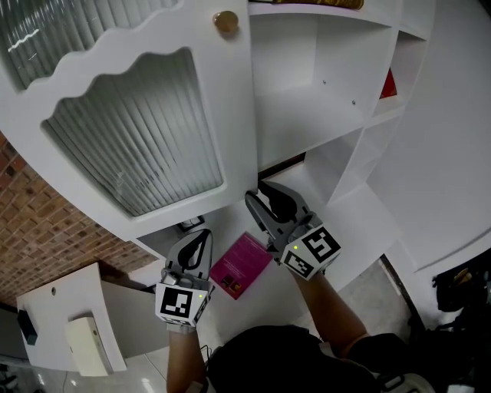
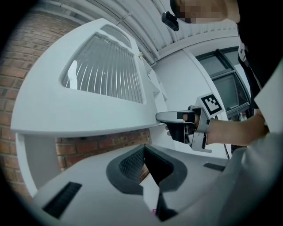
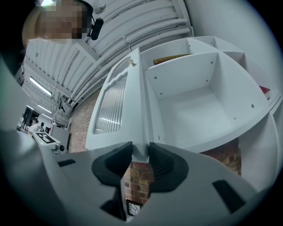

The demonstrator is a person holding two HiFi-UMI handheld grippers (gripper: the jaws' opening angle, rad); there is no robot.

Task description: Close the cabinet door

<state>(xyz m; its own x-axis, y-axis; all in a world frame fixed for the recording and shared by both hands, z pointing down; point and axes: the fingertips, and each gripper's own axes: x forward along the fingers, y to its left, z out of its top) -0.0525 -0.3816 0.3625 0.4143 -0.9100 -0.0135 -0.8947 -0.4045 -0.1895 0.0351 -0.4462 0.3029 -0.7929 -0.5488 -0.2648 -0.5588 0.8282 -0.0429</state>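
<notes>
Brick wall [image 1: 46, 222] backs a white cabinet [image 1: 307, 92], its shelves open at 1 o'clock in the head view. The cabinet door [image 1: 138, 130] stands swung out at 10 o'clock, its free edge running up to a brass knob [image 1: 225, 21]. The right gripper [image 1: 267, 198] is clenched on that edge's lower end. The opening lies toward 3 o'clock, so the swing likely goes there. The left gripper [image 1: 196, 244], at 7 o'clock, is pinched together on nothing.
</notes>
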